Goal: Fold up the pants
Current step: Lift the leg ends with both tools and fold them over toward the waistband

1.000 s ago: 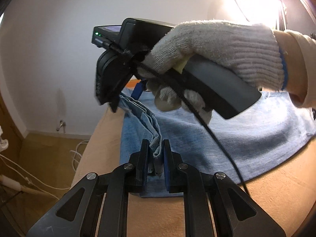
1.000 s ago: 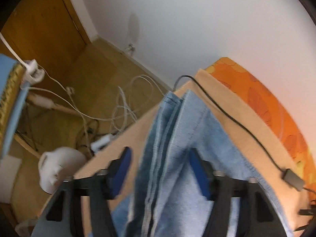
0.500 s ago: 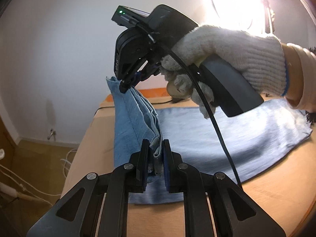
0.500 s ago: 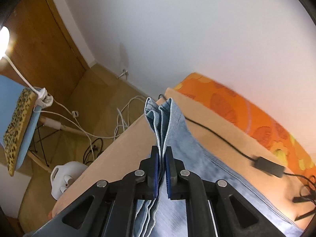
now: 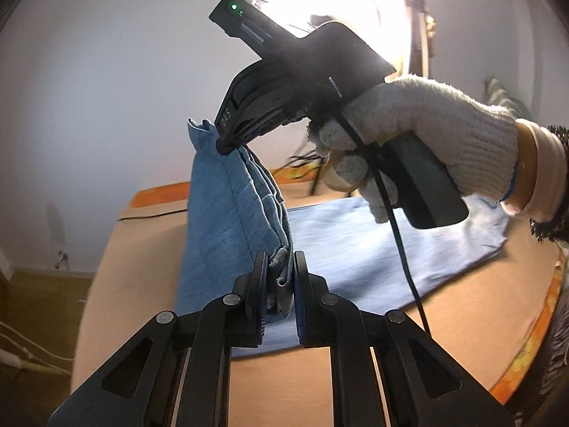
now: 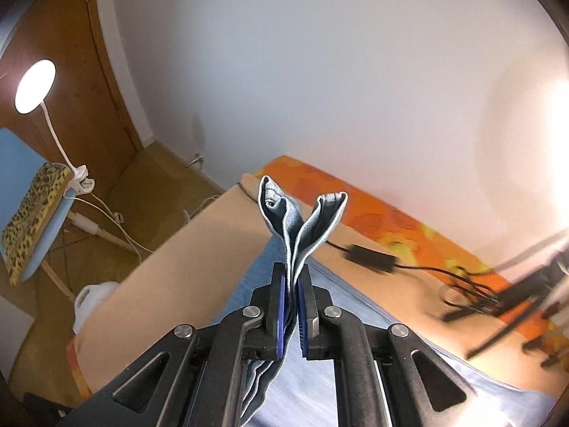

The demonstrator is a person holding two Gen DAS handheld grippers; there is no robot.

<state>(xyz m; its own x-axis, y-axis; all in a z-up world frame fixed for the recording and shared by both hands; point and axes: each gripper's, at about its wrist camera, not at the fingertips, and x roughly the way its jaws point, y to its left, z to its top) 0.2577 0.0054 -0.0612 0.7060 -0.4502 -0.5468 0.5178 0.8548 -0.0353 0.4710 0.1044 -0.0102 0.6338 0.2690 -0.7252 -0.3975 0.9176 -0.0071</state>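
Note:
Light blue denim pants (image 5: 355,235) lie spread on a tan-covered table (image 5: 426,338). My left gripper (image 5: 279,277) is shut on the near corner of the pants' end. My right gripper (image 6: 291,284) is shut on the far corner, whose layered hem (image 6: 302,220) splays out above its jaws. In the left wrist view the right gripper (image 5: 227,142), held in a white knit glove (image 5: 426,121), has that corner lifted high. The raised end (image 5: 227,220) stands up between both grippers while the other part stays flat on the table.
An orange patterned cloth (image 6: 373,213) runs along the table's far edge by the white wall. A black cable with an adapter (image 6: 370,256) and dark stands (image 6: 515,291) lie at the right. A lamp (image 6: 35,85), a chair (image 6: 32,206) and floor cables stand left of the table.
The right gripper closed on the far corner of the pants, then both grippers lifted the end up off the table; the hem now stands clear above the table.

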